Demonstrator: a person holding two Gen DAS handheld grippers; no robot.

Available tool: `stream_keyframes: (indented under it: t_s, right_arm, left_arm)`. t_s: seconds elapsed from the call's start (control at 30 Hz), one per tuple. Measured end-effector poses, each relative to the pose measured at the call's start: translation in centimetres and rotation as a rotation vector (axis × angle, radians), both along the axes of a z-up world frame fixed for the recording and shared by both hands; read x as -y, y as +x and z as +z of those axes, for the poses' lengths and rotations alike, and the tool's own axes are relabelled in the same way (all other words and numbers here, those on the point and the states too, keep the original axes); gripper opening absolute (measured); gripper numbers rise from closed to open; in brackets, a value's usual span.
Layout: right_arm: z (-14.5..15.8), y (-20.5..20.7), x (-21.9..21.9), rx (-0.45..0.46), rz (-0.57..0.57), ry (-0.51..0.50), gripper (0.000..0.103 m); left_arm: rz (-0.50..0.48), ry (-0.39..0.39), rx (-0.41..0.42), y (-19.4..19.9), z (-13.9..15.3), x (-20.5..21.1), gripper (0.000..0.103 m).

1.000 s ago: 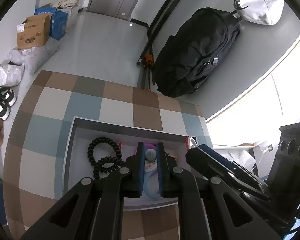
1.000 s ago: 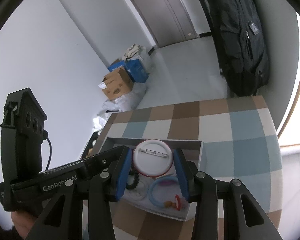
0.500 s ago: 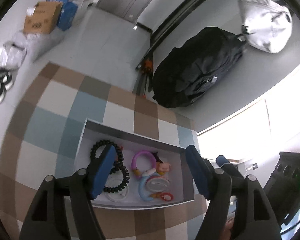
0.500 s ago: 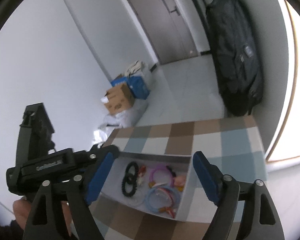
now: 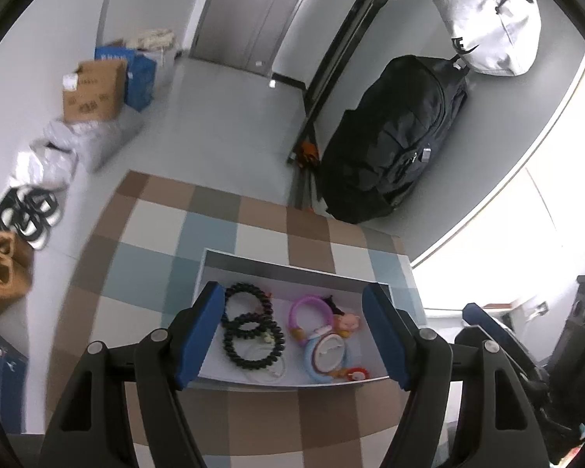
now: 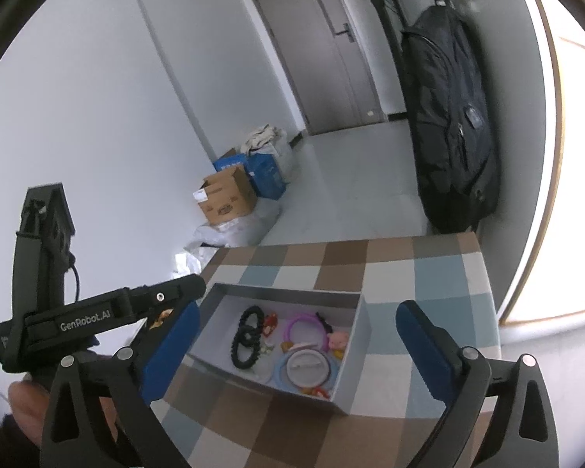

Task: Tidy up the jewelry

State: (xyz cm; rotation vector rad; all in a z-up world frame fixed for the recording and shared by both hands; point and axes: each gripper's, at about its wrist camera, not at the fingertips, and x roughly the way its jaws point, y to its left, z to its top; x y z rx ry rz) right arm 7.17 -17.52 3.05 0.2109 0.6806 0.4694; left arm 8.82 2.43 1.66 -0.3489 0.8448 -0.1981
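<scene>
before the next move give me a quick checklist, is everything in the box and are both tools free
1. Left tool empty, jaws apart: ok.
2. Right tool empty; its jaws have just been opening, nothing between them: ok.
3. Round pin badge inside the grey box, lying on the blue ring: ok.
4. Two black coil bands, pink ring and pig charm inside the box: ok.
5. Box fully on the checked tablecloth: ok.
6. More jewelry left outside the box: cannot tell.
</scene>
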Motion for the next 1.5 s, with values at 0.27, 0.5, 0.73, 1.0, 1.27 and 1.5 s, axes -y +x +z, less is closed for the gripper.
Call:
stream_keyframes:
  t_s: [0.27,0.5,0.73,1.0,1.27,1.5]
  right_arm:
    - [0.6,-1.9,-0.6,0.056,0.024,-0.025,0.103]
    - [0.6,-3.7,-0.4,0.08,0.022,-0.043,0.103]
    - [0.4,-5.2,-0.2,0.094,0.009,-0.044,0.103]
    - [0.2,-5.8,0.2,0.081,-0.014,-0.037,0.103]
    - [0.2,-6.1,0.2,0.088,-0.011,-0.045,0.103]
    - [0.3,-6.2,0.3,0.085,-0.016,-0.038,0.103]
  left_arm:
    - [0.045,0.173,0.127,-2.6,1.4,0.7,0.084]
    - [0.077,0.21,0.147,-4.5,1.3,0.4,0.084]
    - [0.096,0.256,0.166,-6.3,1.7,0.8,0.084]
    - [0.107,0.302,0.2,-7.3,2.0,1.2,0.084]
    - [0.11,0.299,0.192,-7.5,1.9,1.0,0.084]
    - [0.094,0.281,0.158,-7.4,1.4,1.2,0.084]
